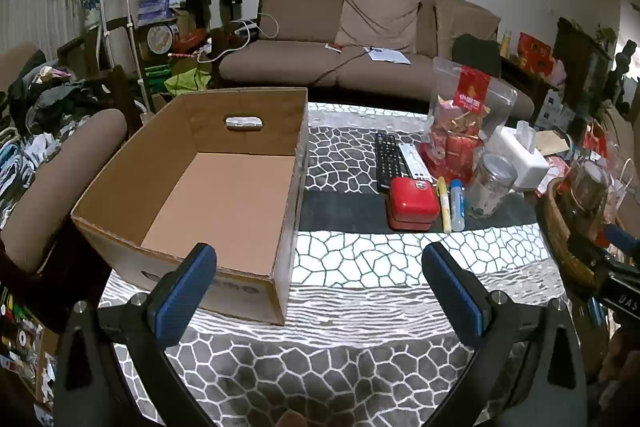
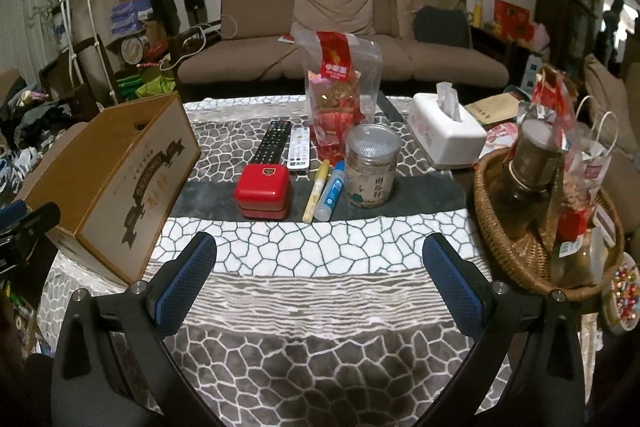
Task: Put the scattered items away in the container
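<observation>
Blue rubber pads line both grippers, and both stand wide apart with nothing between the jaws. The right gripper (image 2: 319,269) hovers over the patterned cloth of the counter (image 2: 280,291), tilted down toward the row of scattered items. Straight ahead of it, a little to its left, lies the red case (image 2: 262,191), which is the nearest item. Just beside the case on the right lie the yellow pen (image 2: 316,191) and the blue tube (image 2: 330,191), side by side and almost touching. Their long axes run away from the gripper, nearly along its pointing direction, so I think the open jaws would close across their thin width without turning the wrist. Behind them are the black remote (image 2: 272,143) and the white remote (image 2: 299,149), also lying lengthwise away from the gripper, and the clear jar (image 2: 370,171) stands upright to the right of the tube.

The left gripper (image 1: 319,277) points more toward the cardboard box (image 1: 188,131), which is open at the top and empty as far as I can see. From this gripper the same items lie ahead and to the right, farther off.

My judgement is that the right hand is nearer to the items, and the box lies to its left, so the carrying move goes leftward over the near wall of the box.
</observation>
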A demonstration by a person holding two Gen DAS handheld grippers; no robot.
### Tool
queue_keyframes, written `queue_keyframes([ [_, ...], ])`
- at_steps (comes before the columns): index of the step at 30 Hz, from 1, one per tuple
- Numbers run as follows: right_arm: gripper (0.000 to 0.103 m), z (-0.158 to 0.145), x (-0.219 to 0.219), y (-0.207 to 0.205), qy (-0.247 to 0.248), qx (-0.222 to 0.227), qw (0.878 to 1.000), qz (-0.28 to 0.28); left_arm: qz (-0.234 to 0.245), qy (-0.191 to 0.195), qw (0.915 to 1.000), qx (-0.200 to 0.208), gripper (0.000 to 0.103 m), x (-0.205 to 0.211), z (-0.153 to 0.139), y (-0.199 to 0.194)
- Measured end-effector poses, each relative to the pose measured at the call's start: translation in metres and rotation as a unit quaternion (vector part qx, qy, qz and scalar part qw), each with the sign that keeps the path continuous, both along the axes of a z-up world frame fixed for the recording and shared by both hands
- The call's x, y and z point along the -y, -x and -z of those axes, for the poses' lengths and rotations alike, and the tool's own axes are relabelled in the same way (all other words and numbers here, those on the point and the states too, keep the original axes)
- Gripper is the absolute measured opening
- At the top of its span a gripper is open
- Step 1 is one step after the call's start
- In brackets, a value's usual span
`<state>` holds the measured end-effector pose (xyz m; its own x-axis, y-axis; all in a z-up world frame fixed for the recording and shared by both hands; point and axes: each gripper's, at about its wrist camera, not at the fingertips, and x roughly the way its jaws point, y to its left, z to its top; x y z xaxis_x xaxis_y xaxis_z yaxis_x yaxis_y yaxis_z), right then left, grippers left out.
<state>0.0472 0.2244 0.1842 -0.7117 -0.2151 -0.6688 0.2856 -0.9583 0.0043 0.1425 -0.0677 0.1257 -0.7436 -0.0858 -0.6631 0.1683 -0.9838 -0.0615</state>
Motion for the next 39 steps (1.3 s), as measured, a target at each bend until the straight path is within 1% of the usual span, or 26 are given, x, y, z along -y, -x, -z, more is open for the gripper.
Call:
queue_keyframes([
  [5, 0.103, -0.001, -0.006, 0.002, 0.001, 0.000, 1.000, 0.003, 0.004, 0.000, 1.0000, 0.007, 0.103, -0.004, 0.004, 0.002],
  [10, 0.103, 0.006, -0.016, 0.016, -0.007, 0.007, 1.000, 0.015, 0.014, -0.006, 0.9998, 0.011, 0.103, -0.012, 0.008, 0.011],
  [12, 0.103, 0.010, -0.022, 0.024, -0.011, 0.010, 1.000, 0.021, 0.021, -0.006, 0.9997, 0.012, 0.103, -0.020, 0.012, 0.018],
  [15, 0.103, 0.017, -0.031, 0.037, -0.016, 0.016, 0.999, 0.029, 0.033, 0.009, 0.9993, 0.012, 0.103, -0.037, 0.019, 0.031],
  [18, 0.103, 0.024, -0.040, 0.051, -0.010, 0.023, 0.999, 0.031, 0.050, 0.006, 0.9986, 0.016, 0.103, -0.052, 0.026, 0.045],
  [24, 0.103, 0.043, -0.051, 0.077, -0.001, 0.036, 0.999, 0.030, 0.069, -0.001, 0.9972, 0.030, 0.103, -0.078, 0.047, 0.079],
  [29, 0.103, 0.061, -0.055, 0.107, 0.015, 0.041, 0.999, 0.022, 0.087, 0.012, 0.9957, 0.028, 0.103, -0.097, 0.071, 0.107],
  [31, 0.103, 0.071, -0.055, 0.122, 0.016, 0.041, 0.999, 0.017, 0.088, 0.012, 0.9955, 0.032, 0.103, -0.099, 0.082, 0.120],
  [34, 0.103, 0.086, -0.052, 0.148, 0.012, 0.042, 0.999, 0.012, 0.085, -0.001, 0.9957, 0.038, 0.103, -0.099, 0.099, 0.141],
  [39, 0.103, 0.107, -0.048, 0.182, 0.027, 0.041, 0.999, -0.005, 0.076, -0.004, 0.9962, 0.042, 0.103, -0.098, 0.122, 0.167],
])
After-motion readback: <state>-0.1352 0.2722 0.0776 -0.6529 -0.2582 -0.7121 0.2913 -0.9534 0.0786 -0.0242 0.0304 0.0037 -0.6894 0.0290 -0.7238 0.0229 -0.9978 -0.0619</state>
